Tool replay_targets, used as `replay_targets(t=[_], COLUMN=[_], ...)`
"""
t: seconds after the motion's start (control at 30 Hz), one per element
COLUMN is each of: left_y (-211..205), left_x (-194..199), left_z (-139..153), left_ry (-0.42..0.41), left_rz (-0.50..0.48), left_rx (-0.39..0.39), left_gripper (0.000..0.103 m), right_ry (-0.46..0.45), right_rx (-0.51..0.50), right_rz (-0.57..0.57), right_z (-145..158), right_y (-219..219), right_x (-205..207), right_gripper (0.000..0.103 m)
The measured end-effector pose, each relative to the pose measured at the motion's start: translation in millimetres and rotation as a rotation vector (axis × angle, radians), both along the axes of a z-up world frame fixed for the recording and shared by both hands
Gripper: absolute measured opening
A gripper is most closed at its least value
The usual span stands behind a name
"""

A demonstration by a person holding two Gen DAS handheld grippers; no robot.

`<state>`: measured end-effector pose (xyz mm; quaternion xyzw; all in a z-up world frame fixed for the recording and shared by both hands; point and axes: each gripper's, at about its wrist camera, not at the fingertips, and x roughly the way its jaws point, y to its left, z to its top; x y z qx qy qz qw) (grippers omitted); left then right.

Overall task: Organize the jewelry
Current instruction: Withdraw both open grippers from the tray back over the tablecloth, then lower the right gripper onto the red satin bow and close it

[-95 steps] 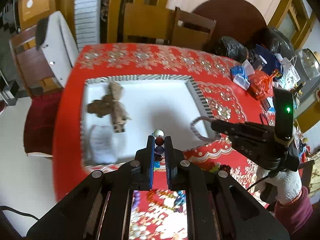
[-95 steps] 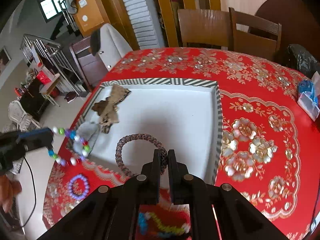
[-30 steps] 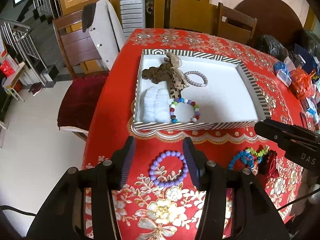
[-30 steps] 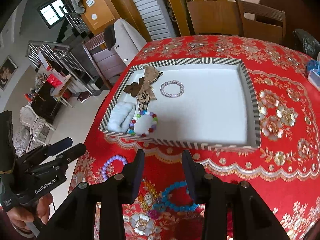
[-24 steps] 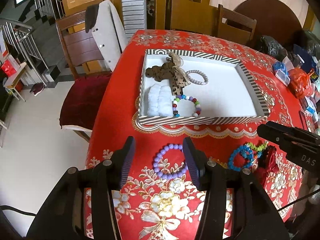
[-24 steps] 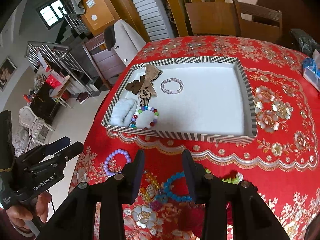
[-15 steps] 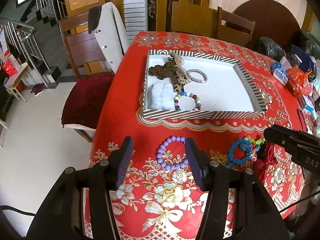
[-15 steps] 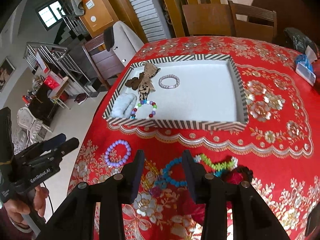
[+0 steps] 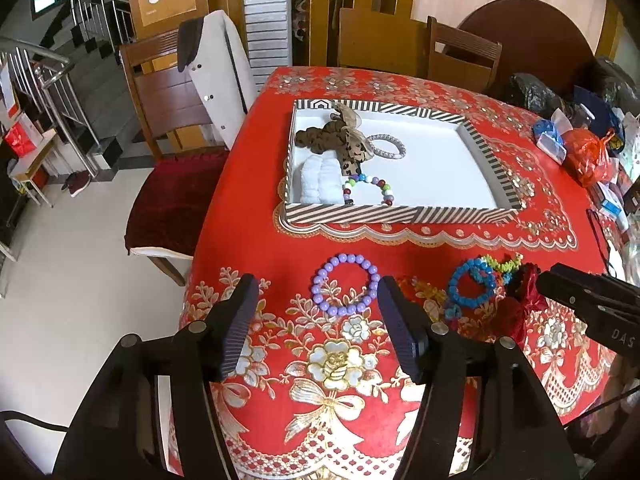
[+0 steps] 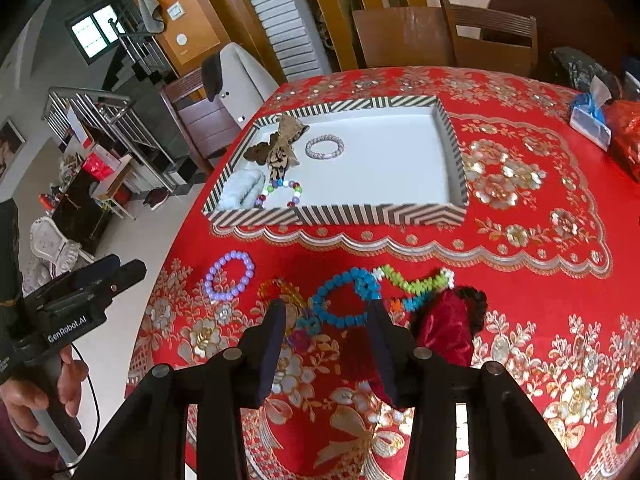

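Observation:
A striped tray [image 9: 400, 214] [image 10: 340, 214] holds a leopard-print bow, a white fluffy band, a multicoloured bead bracelet [image 9: 368, 190] and a braided ring [image 10: 325, 147]. On the red cloth in front of it lie a purple bead bracelet [image 9: 347, 258] [image 10: 230, 276], a blue bead bracelet [image 10: 340, 322] [image 9: 472, 280], a green bead string [image 10: 416, 282] and a dark red fabric piece [image 10: 444, 328]. My left gripper [image 9: 316, 292] hovers over the purple bracelet with its jaws opening and nothing gripped. My right gripper [image 10: 326, 312] is open above the blue bracelet, apart from it.
The table's rounded left edge [image 9: 204, 240] drops to the floor beside a chair [image 9: 172, 128] with a white jacket. Bags and boxes [image 9: 580, 148] crowd the far right. A hand [image 10: 60, 384] holds the left gripper. A dark phone [image 10: 628, 408] lies at the right edge.
Both grippers have drawn back from the tray toward the near table edge. The left jaws have widened. The bracelets held seconds ago now lie in the tray.

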<state>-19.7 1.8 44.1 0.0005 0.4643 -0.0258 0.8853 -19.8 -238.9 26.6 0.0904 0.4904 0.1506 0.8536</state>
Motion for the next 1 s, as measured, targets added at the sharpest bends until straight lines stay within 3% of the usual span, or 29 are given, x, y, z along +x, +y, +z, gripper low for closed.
replay_targets(t=[0.57,1.0], left_y=[24.6,33.4], left_x=[-8.9,-0.3], left_z=[-11.9,-35.3], left_ry=[0.065,0.147], left_rz=[0.036,0.072], left_rx=[-0.083,-0.125], left_gripper=[0.066,0.067], right_ry=[0.059,0.046], right_rx=[-0.01,0.023], right_rz=[-0.023,-0.032], right_z=[-28.3,-28.7], right_y=[-18.1,-32.3], right_x=[-36.8,-31.2], right_gripper=[0.04,0.04])
